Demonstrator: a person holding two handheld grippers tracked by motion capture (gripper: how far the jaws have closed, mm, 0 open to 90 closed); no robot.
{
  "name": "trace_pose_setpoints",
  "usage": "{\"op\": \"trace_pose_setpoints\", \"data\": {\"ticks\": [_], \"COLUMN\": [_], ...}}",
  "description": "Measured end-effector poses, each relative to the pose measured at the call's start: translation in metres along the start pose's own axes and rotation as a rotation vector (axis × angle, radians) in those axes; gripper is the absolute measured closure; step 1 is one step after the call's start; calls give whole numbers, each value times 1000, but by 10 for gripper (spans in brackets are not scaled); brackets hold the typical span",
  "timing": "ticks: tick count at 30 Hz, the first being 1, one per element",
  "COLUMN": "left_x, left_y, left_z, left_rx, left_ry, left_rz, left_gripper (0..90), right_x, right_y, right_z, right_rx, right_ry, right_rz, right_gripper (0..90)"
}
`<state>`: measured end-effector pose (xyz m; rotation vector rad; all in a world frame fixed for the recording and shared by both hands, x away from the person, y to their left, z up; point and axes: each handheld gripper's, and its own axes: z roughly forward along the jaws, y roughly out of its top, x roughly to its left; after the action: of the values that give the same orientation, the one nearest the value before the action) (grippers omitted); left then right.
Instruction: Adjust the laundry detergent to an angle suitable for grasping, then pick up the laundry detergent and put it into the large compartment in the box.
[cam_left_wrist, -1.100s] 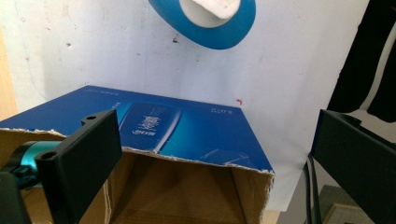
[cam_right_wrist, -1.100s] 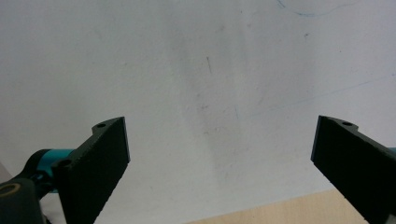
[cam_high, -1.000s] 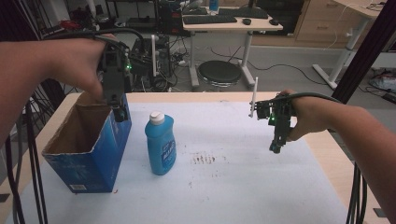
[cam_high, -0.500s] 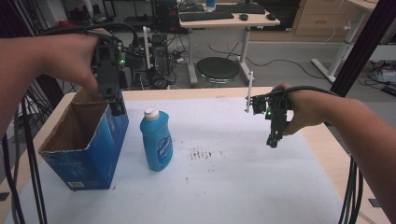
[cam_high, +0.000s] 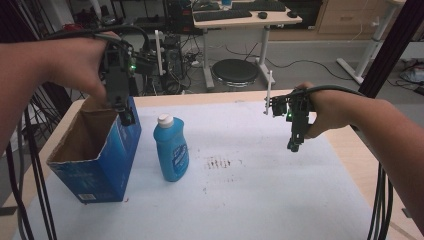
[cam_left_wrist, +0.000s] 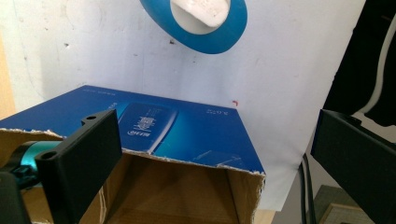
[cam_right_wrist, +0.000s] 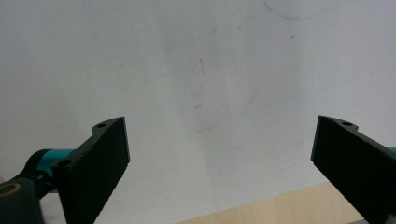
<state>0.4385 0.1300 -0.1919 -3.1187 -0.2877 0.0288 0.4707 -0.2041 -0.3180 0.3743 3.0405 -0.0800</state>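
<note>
Blue cardboard box (cam_high: 95, 152) at the table's left, top open, brown inside; blue bottle (cam_high: 171, 149) with white cap upright just beside it on the white sheet (cam_high: 250, 190), apart from the box wall. Left forearm in from the left edge, hand arched over the box's far right corner, left gripper (cam_high: 126, 116) pointed straight down at that corner. Seen in the left gripper view: jaws spread wide, nothing between them but the box's torn rim (cam_left_wrist: 196, 161); one jaw over the box's opening, the other outside its blue wall; touching the rim or not, could not be told. Bottle cap (cam_left_wrist: 201, 11) cut off by that view's top edge. Right forearm in from the right, wrist bent, right gripper (cam_high: 294, 145) hung tips-down above bare sheet, well apart from the bottle. Jaws wide open there too, empty, over white sheet and a strip of wooden table edge (cam_right_wrist: 289, 205). Faint dark smudges (cam_high: 220, 163) on the sheet between bottle and right gripper; too blurred to read.
</note>
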Motion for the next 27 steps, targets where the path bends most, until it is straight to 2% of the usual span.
{"op": "trace_pose_setpoints", "data": {"ticks": [2, 7, 15, 16, 18, 20, 22, 27], "left_x": [1, 1, -1, -2, -4, -6, -8, -14], "left_y": [0, -2, -2, -1, 0, 1, 2, 2], "left_z": [-1, 3, 4, 4, 3, 2, 2, -3], "left_rx": [-4, 12, 1, 1, 2, 6, 15, 14], "left_ry": [-1, 4, -2, -5, 13, 27, 23, -9], "left_rz": [-5, -19, -42, -53, -58, -75, -91, -143], "left_gripper": [17, 17, 17, 18, 17, 17, 18, 18], "right_x": [-1, -2, -1, 0, 0, 0, 0, 2], "right_y": [-1, -4, -5, -5, -6, -8, -9, -12], "right_z": [0, 1, 0, 0, -1, -1, -2, -3], "right_rx": [-5, 6, -7, -3, -3, -4, -9, -2], "right_ry": [-2, 1, -9, -8, -10, -9, -14, -24], "right_rz": [-13, 2, -11, 1, -12, -6, -7, 1], "right_gripper": [34, 34, 34, 34, 34, 34, 34, 34]}}
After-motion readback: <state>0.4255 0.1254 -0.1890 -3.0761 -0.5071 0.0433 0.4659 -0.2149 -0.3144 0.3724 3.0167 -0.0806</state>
